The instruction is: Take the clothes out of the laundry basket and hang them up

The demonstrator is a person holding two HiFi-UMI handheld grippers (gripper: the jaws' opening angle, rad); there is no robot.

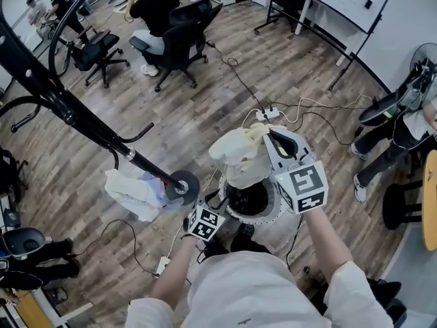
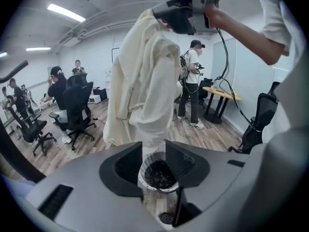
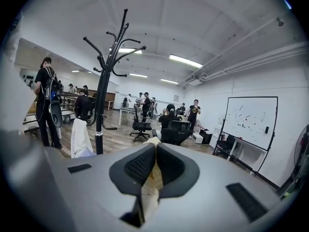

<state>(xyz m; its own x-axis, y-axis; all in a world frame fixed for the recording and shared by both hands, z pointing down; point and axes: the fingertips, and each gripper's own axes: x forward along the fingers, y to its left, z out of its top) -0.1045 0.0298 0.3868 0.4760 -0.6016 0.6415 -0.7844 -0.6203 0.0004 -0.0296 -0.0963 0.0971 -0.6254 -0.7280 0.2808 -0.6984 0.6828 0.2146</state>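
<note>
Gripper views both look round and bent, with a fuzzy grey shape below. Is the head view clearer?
Left gripper view: wide-angle lens bends the room, dark corners; the left gripper blurs up close, the cream garment sharp. Right gripper view: same rounding, the right gripper soft up close, the coat stand crisp, ceiling lights glaring. Head view: evenly lit, sharper, floorboards only mildly curved.

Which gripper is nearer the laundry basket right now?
Left. The left gripper sits low beside the laundry basket, jaws apart; the right gripper is high above it, shut on the cream garment.
</note>
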